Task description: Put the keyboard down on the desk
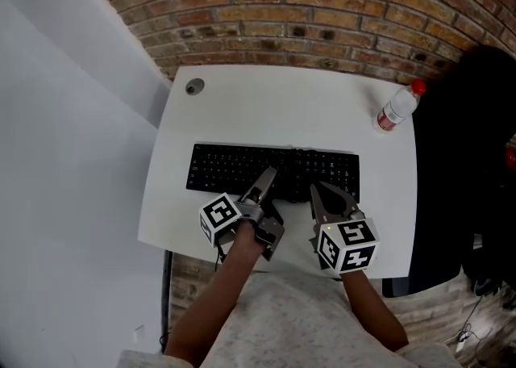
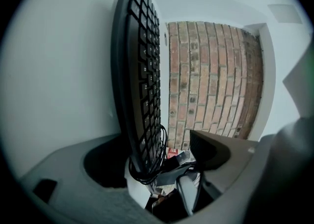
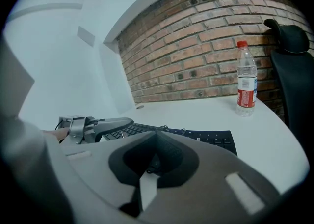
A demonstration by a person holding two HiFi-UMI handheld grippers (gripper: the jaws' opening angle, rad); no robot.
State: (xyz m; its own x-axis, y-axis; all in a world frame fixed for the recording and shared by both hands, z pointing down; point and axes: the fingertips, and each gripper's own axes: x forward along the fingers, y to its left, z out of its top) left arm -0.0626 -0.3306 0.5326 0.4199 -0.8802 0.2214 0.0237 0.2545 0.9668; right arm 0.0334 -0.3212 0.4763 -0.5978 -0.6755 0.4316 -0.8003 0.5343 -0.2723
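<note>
We find the black keyboard (image 1: 242,169) lying flat on the white desk (image 1: 274,108), stretched across the near half, with both grippers at its near edge. The left gripper (image 1: 264,185) is rolled onto its side (in its own view the keyboard stands up like a wall) and its jaws are spread wide. The keyboard's edge and a loop of black cable (image 2: 156,164) sit between them, with a clear gap to one jaw, so nothing is pinched. Just beside it, the right gripper (image 1: 319,190) points at the same near edge, and we see its jaws pressed together with nothing between them. A water bottle (image 1: 397,108) with a red cap stands upright near the far right corner, well apart from the keyboard. A brick wall (image 1: 322,11) runs behind the desk, and a black chair (image 1: 468,156) stands at its right.
</note>
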